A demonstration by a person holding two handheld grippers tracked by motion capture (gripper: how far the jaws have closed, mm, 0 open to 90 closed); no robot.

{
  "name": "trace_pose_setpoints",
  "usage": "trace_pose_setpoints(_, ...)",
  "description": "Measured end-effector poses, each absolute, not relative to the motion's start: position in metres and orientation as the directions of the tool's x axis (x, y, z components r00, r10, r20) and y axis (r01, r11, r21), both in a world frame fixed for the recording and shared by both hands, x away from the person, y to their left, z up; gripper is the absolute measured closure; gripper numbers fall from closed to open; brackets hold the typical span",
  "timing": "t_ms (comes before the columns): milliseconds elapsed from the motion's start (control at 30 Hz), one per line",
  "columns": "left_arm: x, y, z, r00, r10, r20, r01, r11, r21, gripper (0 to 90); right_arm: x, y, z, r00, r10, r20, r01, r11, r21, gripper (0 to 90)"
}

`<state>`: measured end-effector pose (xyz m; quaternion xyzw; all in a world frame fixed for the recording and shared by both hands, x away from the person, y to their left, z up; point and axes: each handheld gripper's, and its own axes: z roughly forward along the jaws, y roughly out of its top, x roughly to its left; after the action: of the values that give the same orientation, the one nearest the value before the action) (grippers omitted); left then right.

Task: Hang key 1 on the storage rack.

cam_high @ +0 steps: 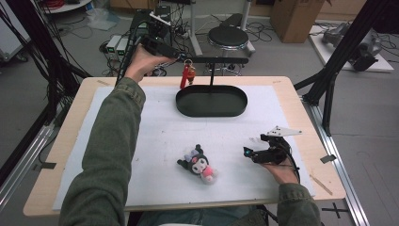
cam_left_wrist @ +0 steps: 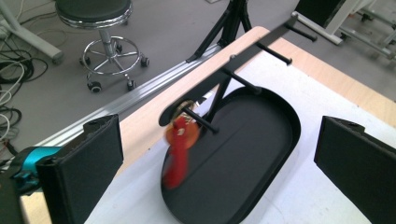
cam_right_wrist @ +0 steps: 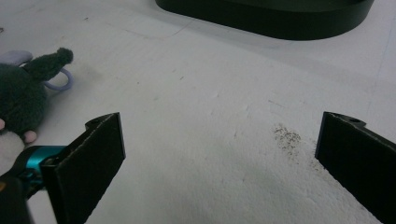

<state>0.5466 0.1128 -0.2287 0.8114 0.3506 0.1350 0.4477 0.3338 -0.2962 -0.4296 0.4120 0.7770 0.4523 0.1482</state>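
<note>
- The red key fob [cam_left_wrist: 180,151] hangs from a peg of the black stand [cam_high: 211,60], just ahead of the left claw [cam_high: 181,56] and a little toward its left jaw, over the near end of the oval tray [cam_left_wrist: 280,121].
- It looks light, a flat tag on a small metal ring [cam_left_wrist: 184,106]. My guess is that it swings at the least nudge; it shows blurred in the left gripper view, as if swaying.
- The tag seems stiff enough to pinch flat. I would take it across the broad lower part, below the ring, so that the ring stays free to slide along the peg.
- The peg is thin, and the stand rises on one slim post, so a sideways tug could rock the whole thing.
- The left claw stands wide open with nothing between its jaws. The fob hangs beyond them, apart from both pads.
- The right claw [cam_high: 249,151] rests low over the white mat [cam_high: 155,127], on the person's side of the tray. Its jaws are also spread wide and empty.
- To the left of that right claw lies a dark plush toy [cam_high: 198,165], near but not touching. It looks soft, light and easily squashed; its lilac loop [cam_right_wrist: 63,79] would be a handy place to hook it.
</note>
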Motion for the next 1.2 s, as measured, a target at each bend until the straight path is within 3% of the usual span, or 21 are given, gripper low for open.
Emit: trace_pose_setpoints(1200,0.472,0.134,-0.260,0.759,0.650,-0.032,0.416,-0.447,0.792,1.7,0.334,-0.298,-0.430,-0.618,0.776,0.126,0.500,0.264,0.825,0.5)
